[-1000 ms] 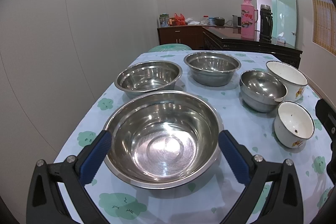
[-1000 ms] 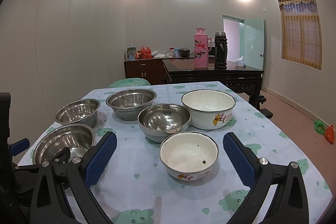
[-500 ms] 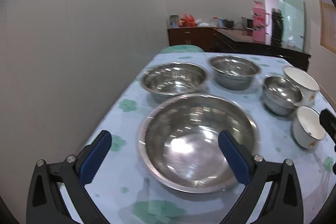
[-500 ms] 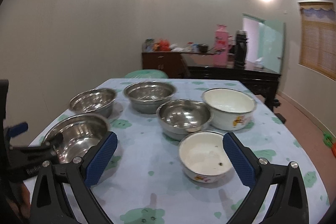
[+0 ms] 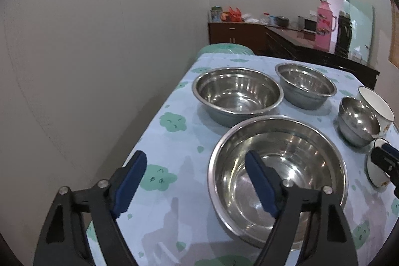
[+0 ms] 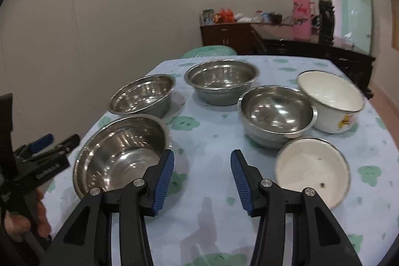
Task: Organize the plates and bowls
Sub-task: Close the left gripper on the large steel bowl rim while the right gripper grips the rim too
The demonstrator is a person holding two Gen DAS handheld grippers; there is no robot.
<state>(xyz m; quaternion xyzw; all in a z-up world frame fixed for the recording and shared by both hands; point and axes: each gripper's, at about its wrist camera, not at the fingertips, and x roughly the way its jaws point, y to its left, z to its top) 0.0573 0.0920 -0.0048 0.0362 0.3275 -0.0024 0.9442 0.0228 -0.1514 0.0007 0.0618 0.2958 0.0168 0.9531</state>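
Observation:
A large steel bowl (image 5: 276, 178) (image 6: 119, 156) stands at the near left of the table. My left gripper (image 5: 197, 181) straddles its left rim, one finger over the inside and one outside; the jaws are closing and the pads are clear of the rim. My right gripper (image 6: 202, 178) hovers over bare cloth between that bowl and a small white enamel bowl (image 6: 311, 168). Its jaws are closing with nothing between them. Behind stand two steel bowls (image 6: 142, 96) (image 6: 222, 81), a small steel bowl (image 6: 276, 111) and a bigger white enamel bowl (image 6: 331, 99).
The table (image 6: 207, 131) has a light-blue cloth with green shapes, and its left edge runs close to a wall. A hand (image 6: 37, 216) holds the left gripper at the left of the right wrist view. A dark sideboard (image 6: 274, 39) with a pink flask (image 6: 301, 14) stands behind.
Both grippers have shifted left and their jaws have narrowed. The left one went from spanning the large bowl to straddling its left rim. The right one left the small white bowl.

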